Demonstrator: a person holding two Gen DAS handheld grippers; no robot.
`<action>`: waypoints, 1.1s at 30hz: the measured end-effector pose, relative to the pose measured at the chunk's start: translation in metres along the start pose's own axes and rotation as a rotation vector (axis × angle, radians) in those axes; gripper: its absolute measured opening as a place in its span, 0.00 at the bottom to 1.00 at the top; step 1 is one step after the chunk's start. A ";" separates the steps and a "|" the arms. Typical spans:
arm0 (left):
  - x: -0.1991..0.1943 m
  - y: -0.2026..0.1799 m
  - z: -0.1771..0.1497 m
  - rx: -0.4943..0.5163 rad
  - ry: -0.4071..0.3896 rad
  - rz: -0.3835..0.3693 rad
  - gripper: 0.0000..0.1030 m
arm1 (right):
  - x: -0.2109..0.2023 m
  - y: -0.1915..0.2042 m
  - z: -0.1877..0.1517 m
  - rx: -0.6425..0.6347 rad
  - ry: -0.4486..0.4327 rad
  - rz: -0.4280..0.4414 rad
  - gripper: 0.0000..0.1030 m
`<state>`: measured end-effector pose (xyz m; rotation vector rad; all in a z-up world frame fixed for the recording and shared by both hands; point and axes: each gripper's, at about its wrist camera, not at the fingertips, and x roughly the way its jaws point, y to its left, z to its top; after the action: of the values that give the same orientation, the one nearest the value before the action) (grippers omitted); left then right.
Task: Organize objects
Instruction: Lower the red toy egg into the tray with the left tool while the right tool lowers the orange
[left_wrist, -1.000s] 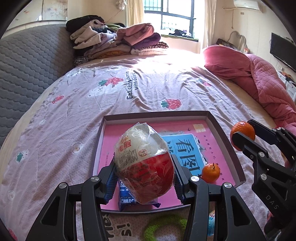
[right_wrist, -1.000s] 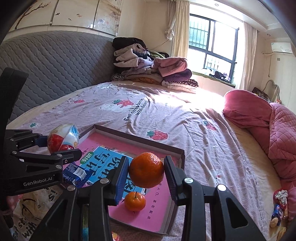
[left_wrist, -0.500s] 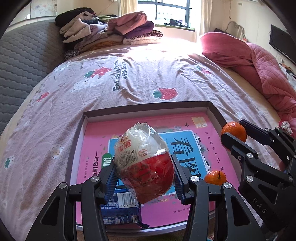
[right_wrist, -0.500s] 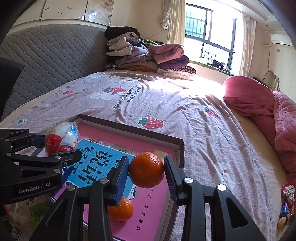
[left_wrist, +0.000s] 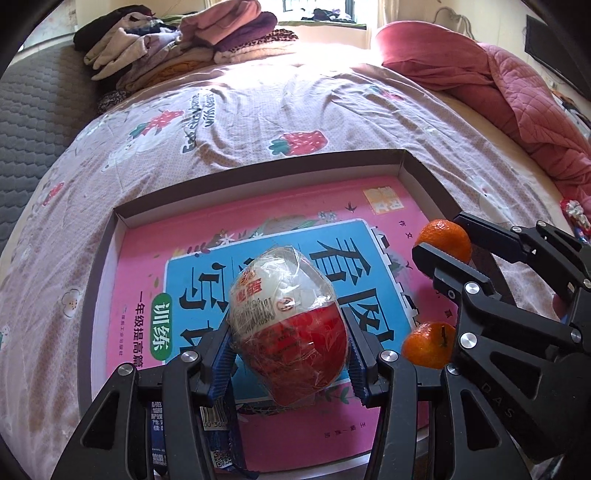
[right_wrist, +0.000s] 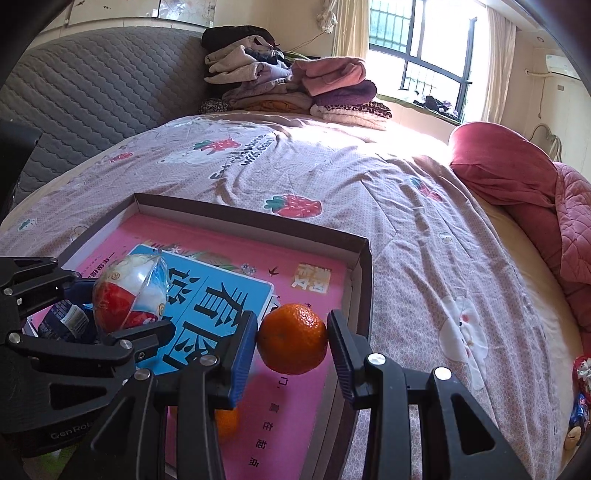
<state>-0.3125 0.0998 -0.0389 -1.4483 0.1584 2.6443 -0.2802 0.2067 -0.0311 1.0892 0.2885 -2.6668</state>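
Note:
My left gripper (left_wrist: 288, 336) is shut on a red and white egg-shaped toy (left_wrist: 288, 321) wrapped in clear film, held just above the shallow brown box (left_wrist: 258, 166). A pink and blue book (left_wrist: 258, 258) covers the box floor. My right gripper (right_wrist: 291, 341) is shut on an orange (right_wrist: 291, 338) over the box's right side; in the left wrist view that orange (left_wrist: 443, 240) shows at the right. A second orange (left_wrist: 428, 345) lies on the book, and a blue snack packet (left_wrist: 221, 439) sits under my left fingers.
The box rests on a bed with a strawberry-print sheet (left_wrist: 258, 103). Folded clothes (right_wrist: 288, 88) are piled at the far end, by a grey quilted headboard (right_wrist: 92, 85). A red quilt (left_wrist: 517, 92) lies to the right. Small wrapped items (right_wrist: 580, 406) sit at the bed's right edge.
Both grippers have come down and forward over the box, each still holding its object. The box and book now fill more of both views.

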 end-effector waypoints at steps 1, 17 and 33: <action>0.001 -0.001 0.000 0.000 0.002 0.000 0.52 | 0.001 0.000 0.000 -0.001 0.002 -0.003 0.38; 0.007 0.002 -0.001 0.004 0.020 0.019 0.53 | 0.007 0.002 -0.004 -0.015 0.021 -0.014 0.39; -0.006 0.010 -0.002 -0.025 0.017 0.002 0.56 | 0.008 0.002 -0.003 -0.016 0.040 -0.021 0.45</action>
<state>-0.3089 0.0888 -0.0343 -1.4798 0.1281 2.6453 -0.2837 0.2047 -0.0389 1.1421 0.3304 -2.6583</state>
